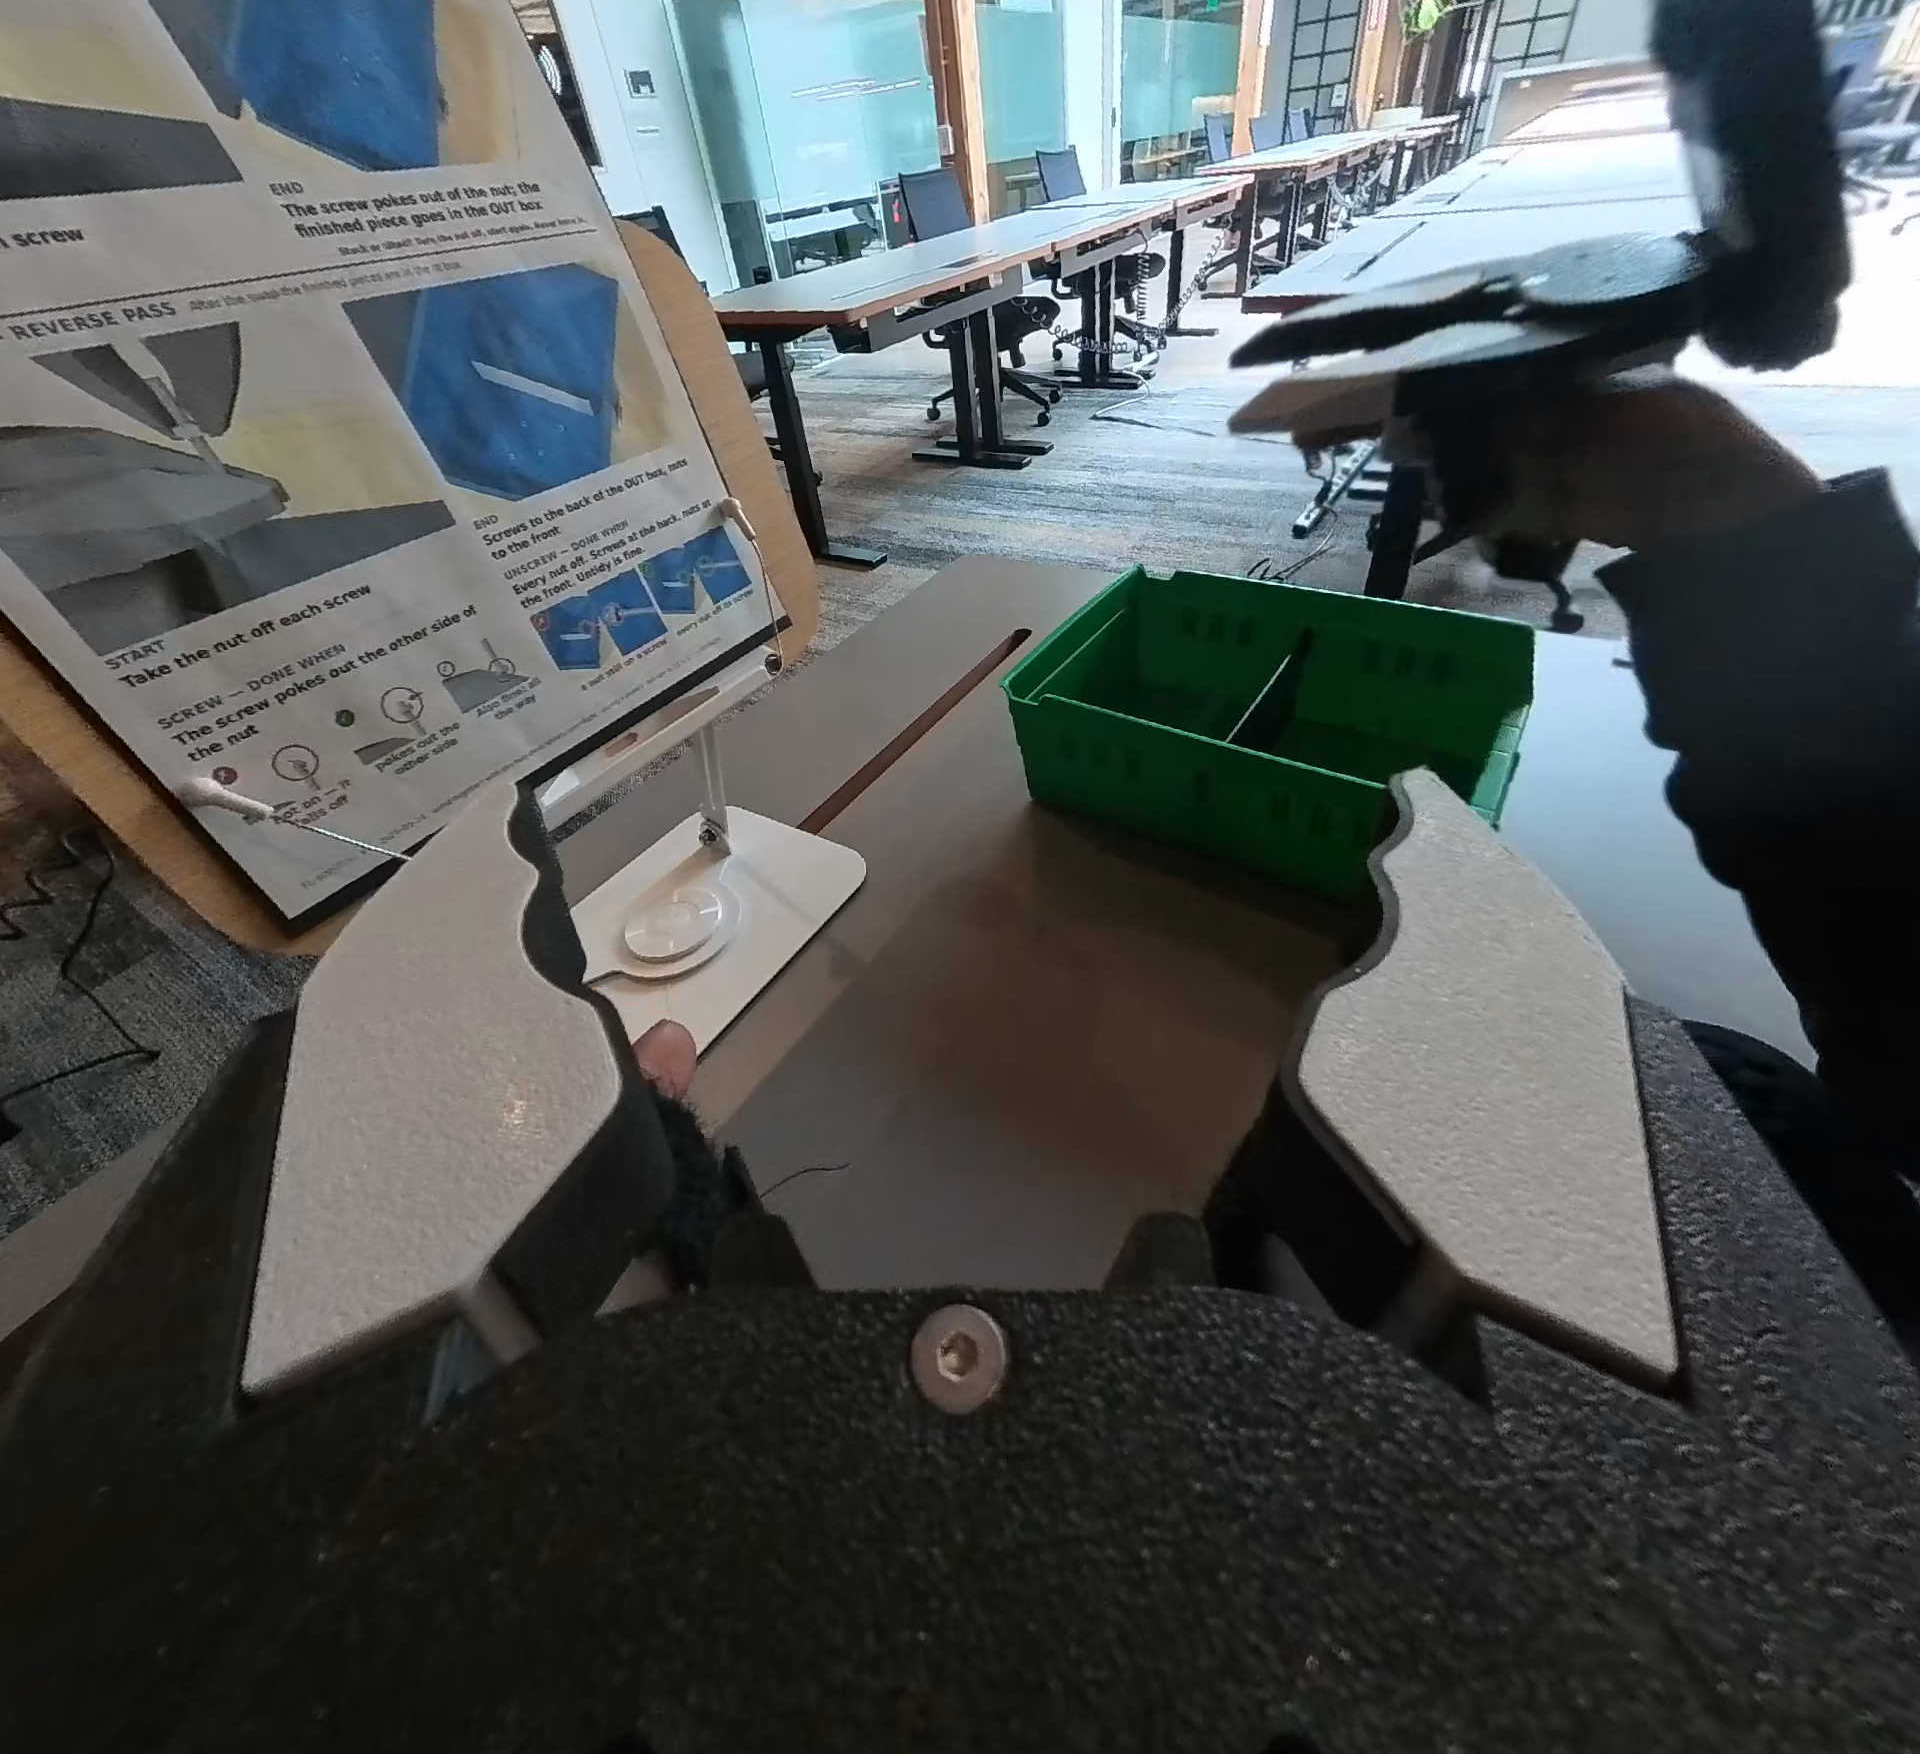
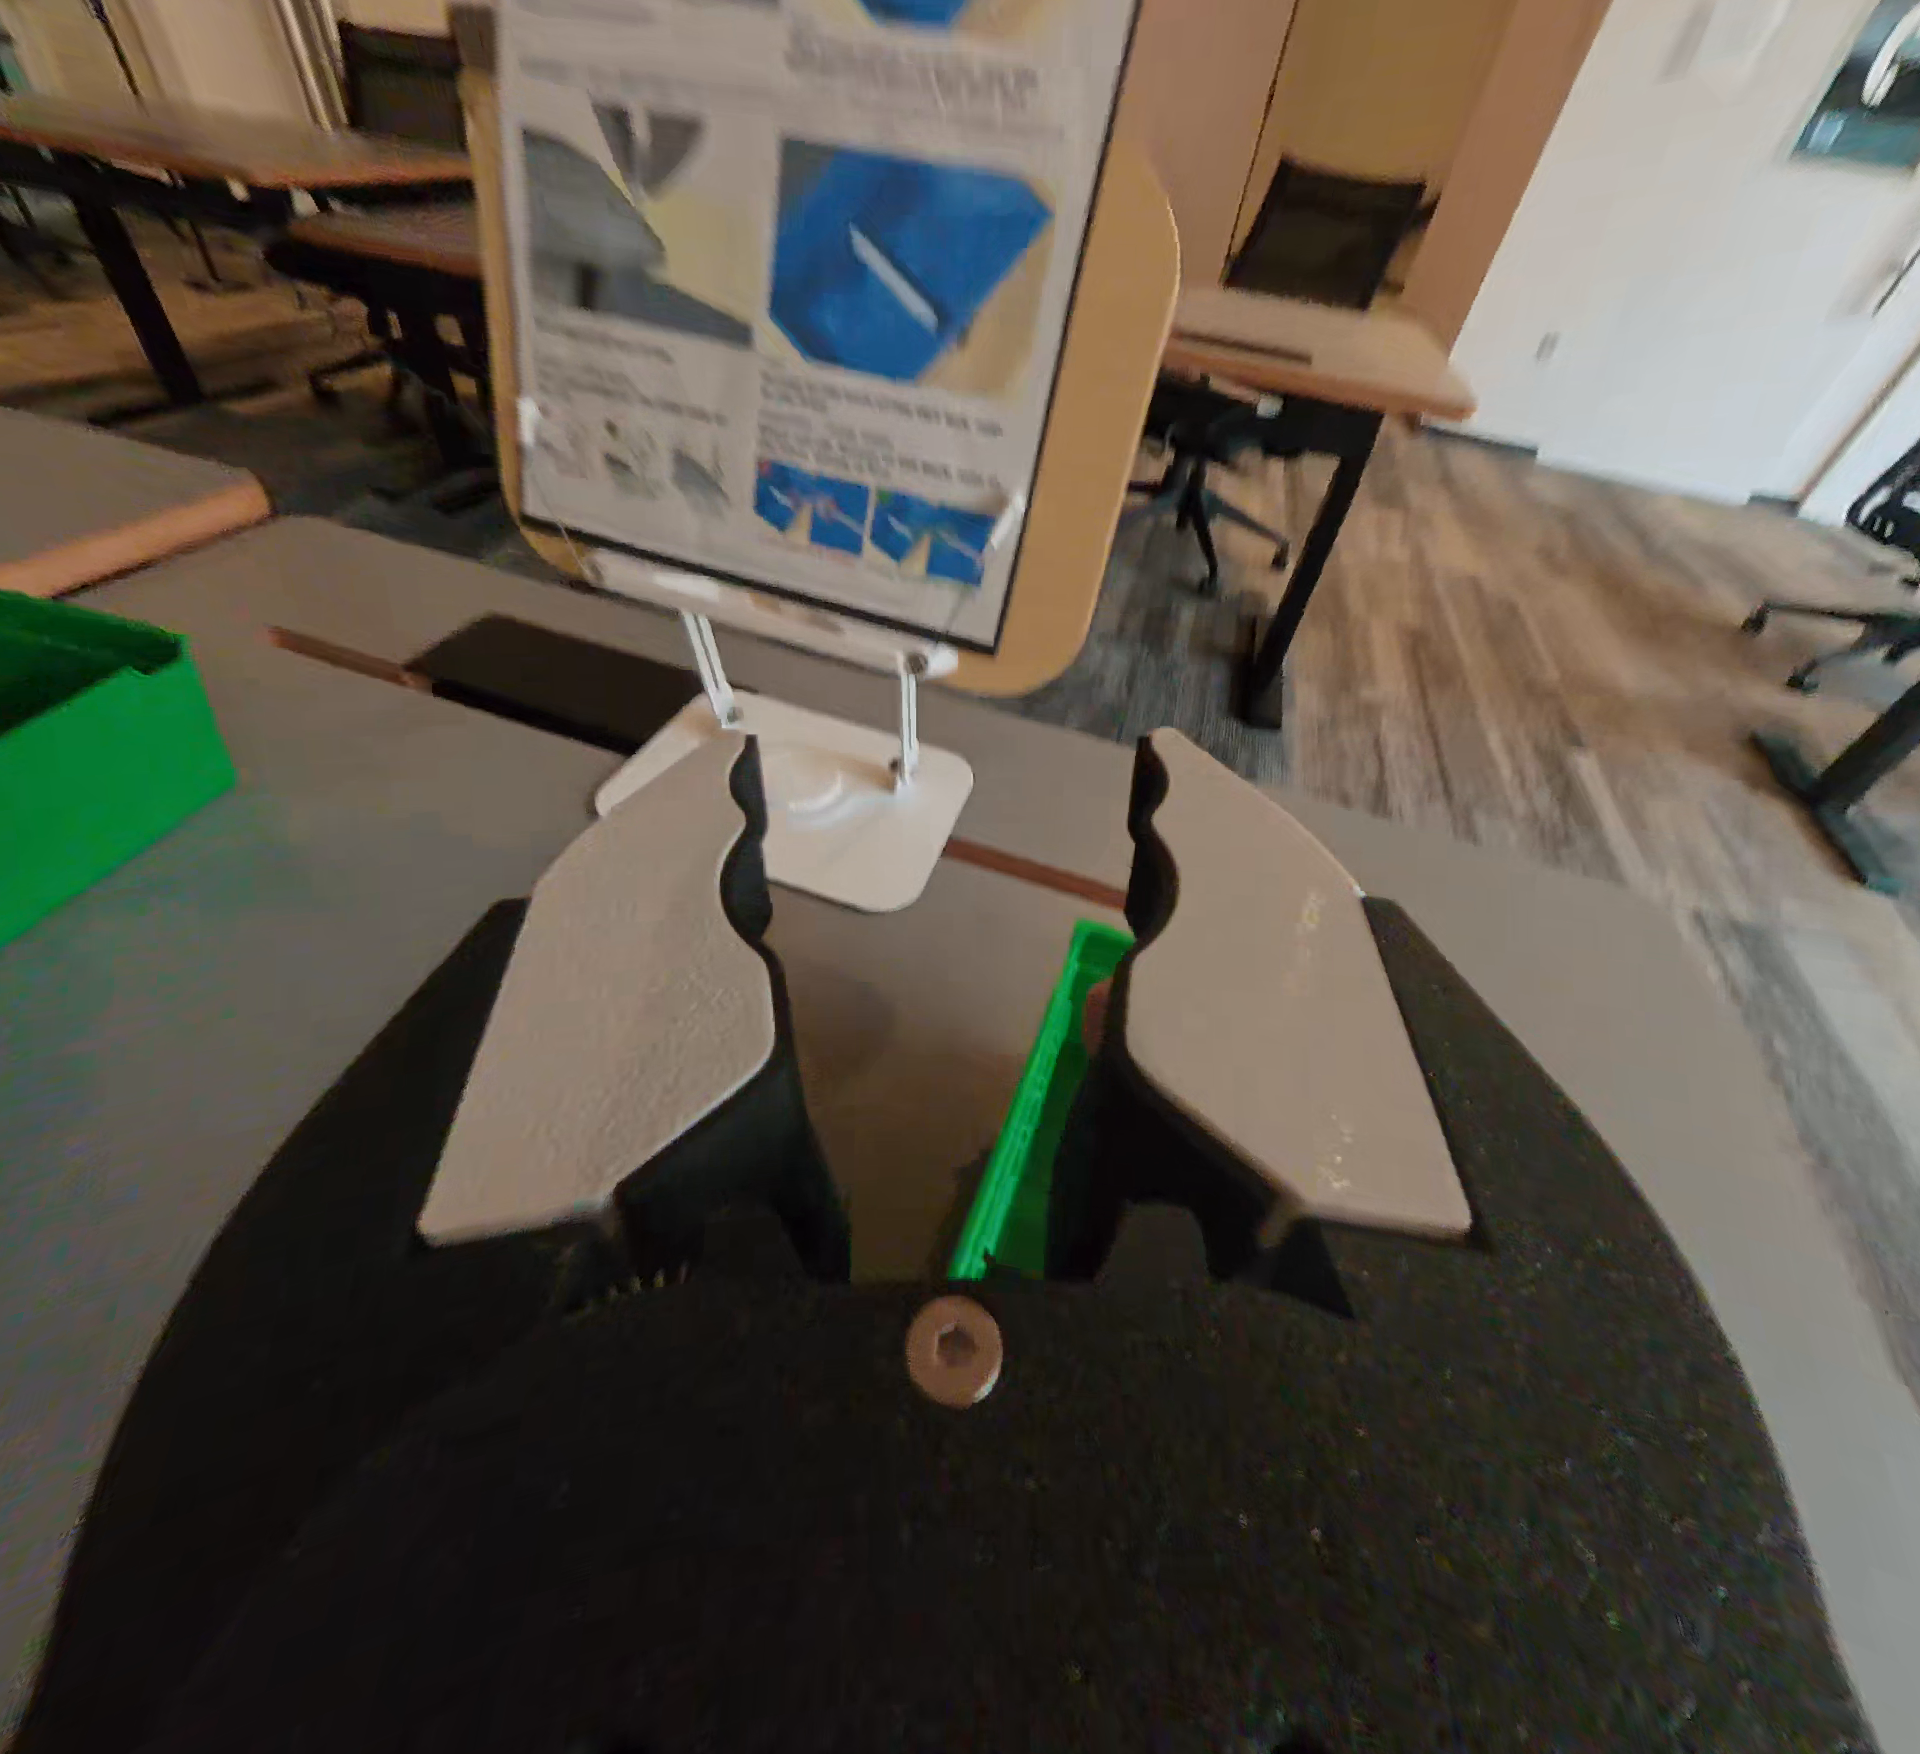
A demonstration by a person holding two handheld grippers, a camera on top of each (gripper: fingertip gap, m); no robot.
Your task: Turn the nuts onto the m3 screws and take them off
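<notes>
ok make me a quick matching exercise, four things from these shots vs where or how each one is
Things:
1. green bin
2. instruction sheet
3. left tool
4. right tool

States:
a. propped on a white stand
b. raised above the table, open
c. split by a divider
d. wide open, low over the table

Pairs: 1-c, 2-a, 3-d, 4-b

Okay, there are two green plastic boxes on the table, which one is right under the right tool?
The green plastic box whose wall shows between the right tool's open fingers, just below it. The other green plastic box sits apart, at the far left of the table.
</notes>
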